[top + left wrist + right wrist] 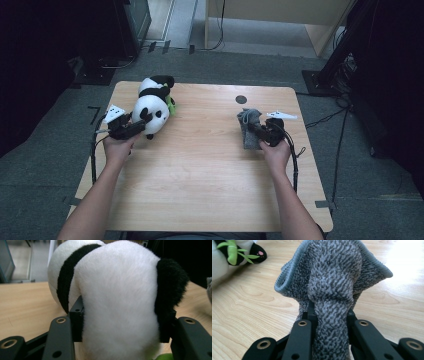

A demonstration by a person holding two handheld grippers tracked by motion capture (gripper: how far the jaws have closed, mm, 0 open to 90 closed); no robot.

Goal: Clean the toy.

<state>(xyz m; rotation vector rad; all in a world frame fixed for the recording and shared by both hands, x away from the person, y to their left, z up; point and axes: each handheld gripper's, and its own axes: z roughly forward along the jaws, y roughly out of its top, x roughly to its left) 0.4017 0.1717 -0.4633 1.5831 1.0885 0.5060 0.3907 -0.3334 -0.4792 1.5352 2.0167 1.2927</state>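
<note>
On the table, the panda toy lies left, the cloth right.

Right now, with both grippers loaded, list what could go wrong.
1. The left gripper clasps only the soft plush of the panda toy; its rounded body could squeeze out if lifted.
2. The right gripper pinches a bunched fold of the grey cloth; the loose rest may drag on the table or slip free.
3. A trailing cable hangs past the table edge and could snag.

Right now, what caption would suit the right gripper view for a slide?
Black right claw pinching a bunched grey knitted cloth above a light wooden table.
</note>
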